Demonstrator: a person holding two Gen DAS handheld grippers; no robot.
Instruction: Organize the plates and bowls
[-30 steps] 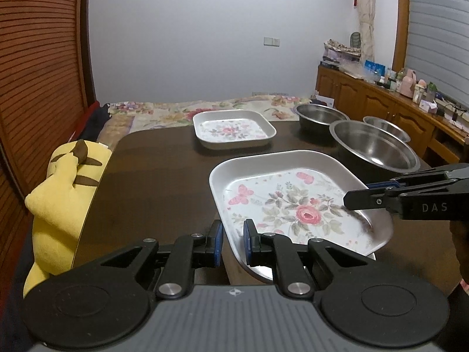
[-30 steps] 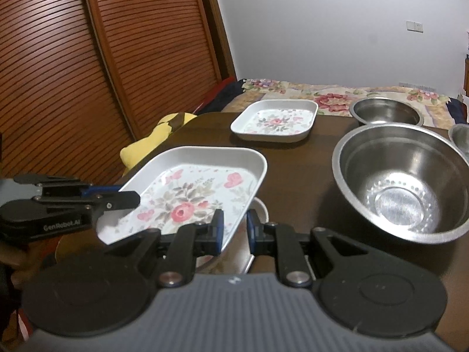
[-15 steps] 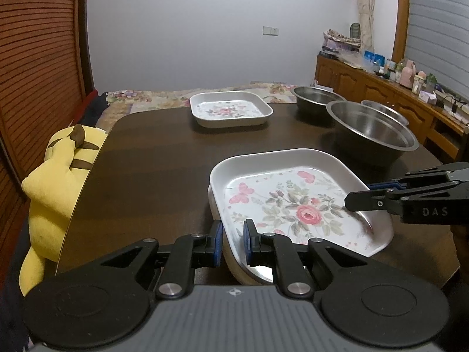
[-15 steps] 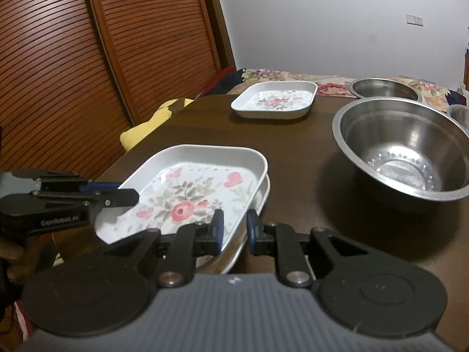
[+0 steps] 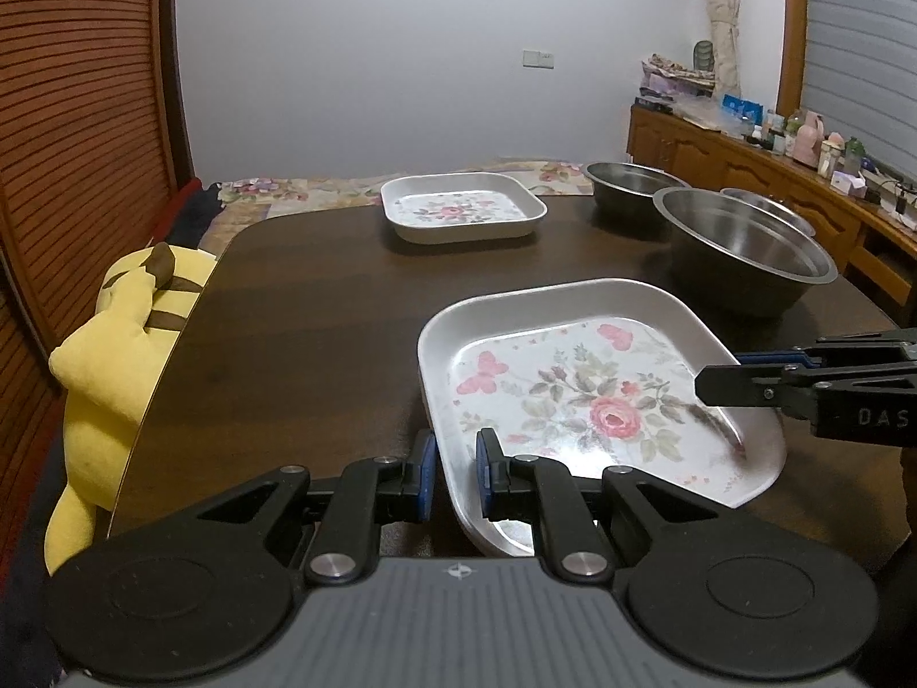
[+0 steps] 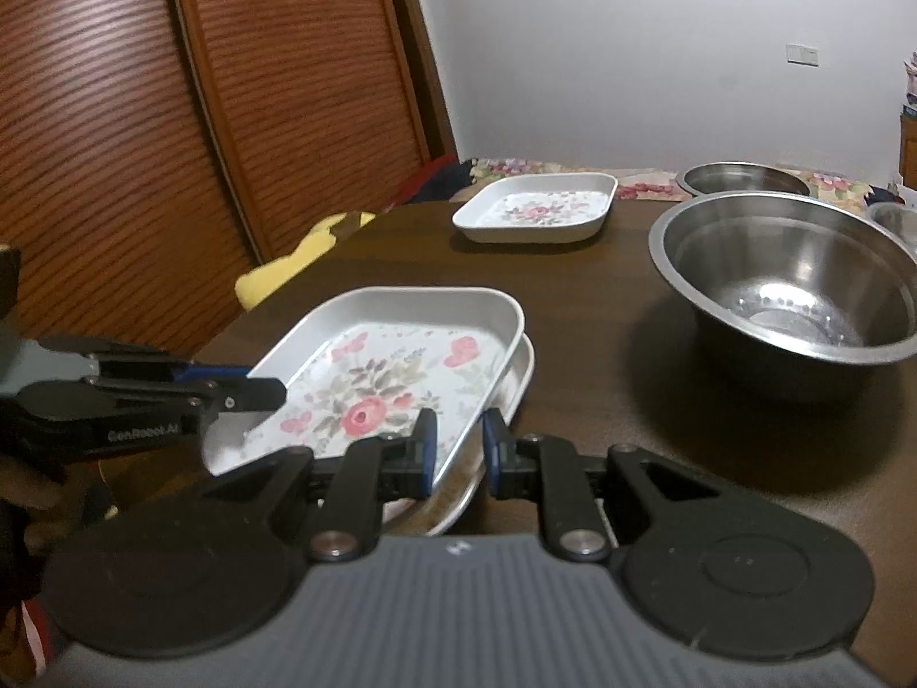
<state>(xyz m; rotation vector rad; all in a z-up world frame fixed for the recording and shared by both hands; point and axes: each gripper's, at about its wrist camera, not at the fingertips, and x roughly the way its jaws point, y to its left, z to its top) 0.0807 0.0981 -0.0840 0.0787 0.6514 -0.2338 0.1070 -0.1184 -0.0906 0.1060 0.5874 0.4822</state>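
A white floral square plate (image 5: 579, 384) sits near the table's front edge, on top of a second white plate whose rim (image 6: 518, 378) shows under it. My left gripper (image 5: 453, 470) is shut on its near-left rim. My right gripper (image 6: 458, 447) is shut on its opposite rim and shows from the side in the left wrist view (image 5: 745, 384). Another floral plate (image 5: 461, 212) stands at the far middle of the table. A big steel bowl (image 6: 785, 281) stands to the right, with two smaller steel bowls (image 5: 630, 189) behind it.
The dark wooden table (image 5: 309, 309) holds everything. A yellow plush toy (image 5: 114, 344) leans at the table's left edge. Wooden slat doors (image 6: 172, 114) are on the left, a cluttered sideboard (image 5: 774, 160) is on the right, and a floral bedspread lies behind the table.
Both grippers have lowered the held floral plate onto the plate beneath it. The view has dropped closer to the table.
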